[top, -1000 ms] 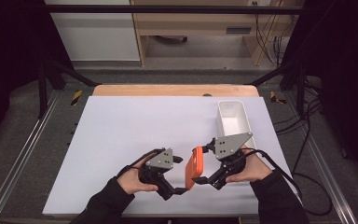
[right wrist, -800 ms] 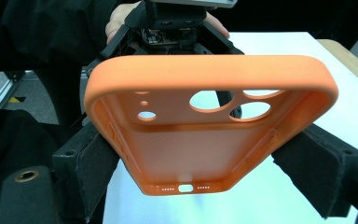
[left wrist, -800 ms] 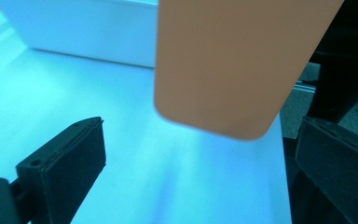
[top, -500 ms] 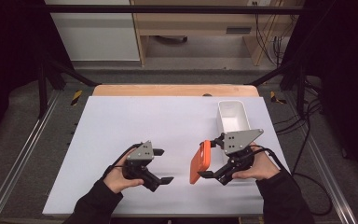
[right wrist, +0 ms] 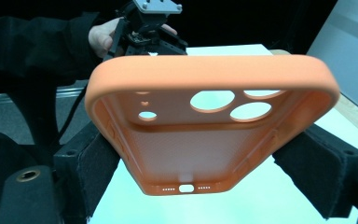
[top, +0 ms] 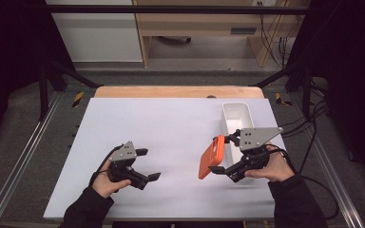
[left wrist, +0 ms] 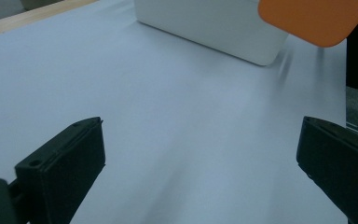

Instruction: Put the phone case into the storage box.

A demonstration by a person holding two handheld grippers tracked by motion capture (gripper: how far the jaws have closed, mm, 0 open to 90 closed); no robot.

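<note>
A person is sitting at a white table point(top: 171, 123), holding a two-jaw gripper in each hand. The right gripper point(top: 222, 153) is gripping an orange phone case point(top: 211, 157) by its long sides, lifting it off the table near the front right, just beside a white rectangular bin point(top: 237, 122). In the right gripper view, the jaws are pressing on both edges of the orange phone case point(right wrist: 209, 135), whose hollow inside and camera cutouts are facing the camera. The bin is standing at the table's right side, and its inside is looking empty from above. The left gripper point(top: 148, 164) is hovering over the front left of the table, well apart from the case, its jaws standing wide with nothing between them.
</note>
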